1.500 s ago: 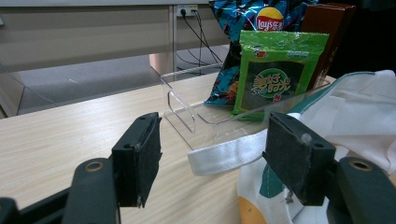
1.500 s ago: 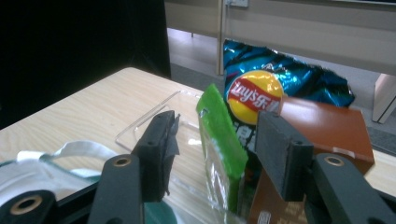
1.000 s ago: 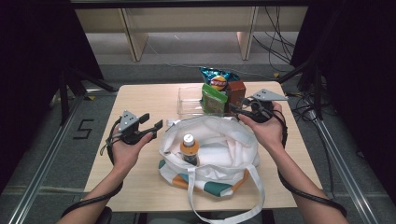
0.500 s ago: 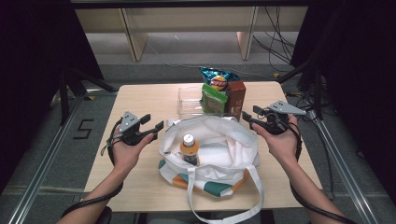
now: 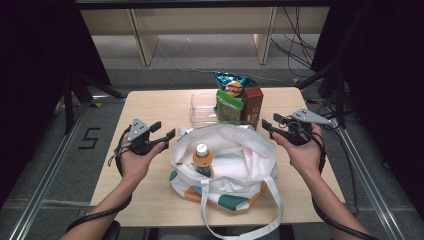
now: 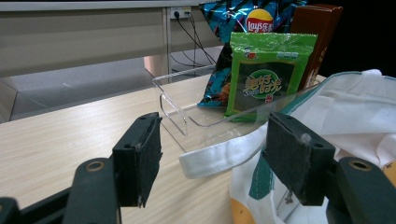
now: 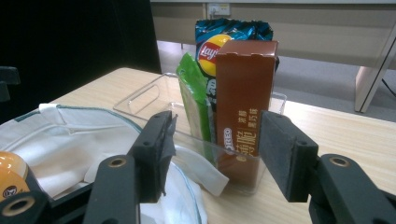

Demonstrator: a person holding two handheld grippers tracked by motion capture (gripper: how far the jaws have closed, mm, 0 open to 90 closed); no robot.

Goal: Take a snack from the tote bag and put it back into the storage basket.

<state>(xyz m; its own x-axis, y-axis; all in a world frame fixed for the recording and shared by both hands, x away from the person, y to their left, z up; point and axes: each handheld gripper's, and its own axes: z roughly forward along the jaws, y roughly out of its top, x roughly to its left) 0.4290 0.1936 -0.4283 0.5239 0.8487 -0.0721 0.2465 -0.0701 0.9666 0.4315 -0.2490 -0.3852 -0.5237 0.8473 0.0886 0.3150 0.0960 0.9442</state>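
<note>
We hold right gripper (image 7: 212, 154) fingers wide open, empty; brown box (image 7: 243, 100) dead ahead, upright, near. Left gripper (image 6: 212, 161) open, empty, farther off.

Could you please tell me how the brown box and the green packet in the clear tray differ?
The brown box is a stiff, flat-sided carton; the green packet is a soft, glossy pouch with a crimped top edge. The box stands taller than the packet. The box sits at the tray's right end in the high view, the packet to its left. Both stand upright in the tray, in front of the chip bag.
</note>
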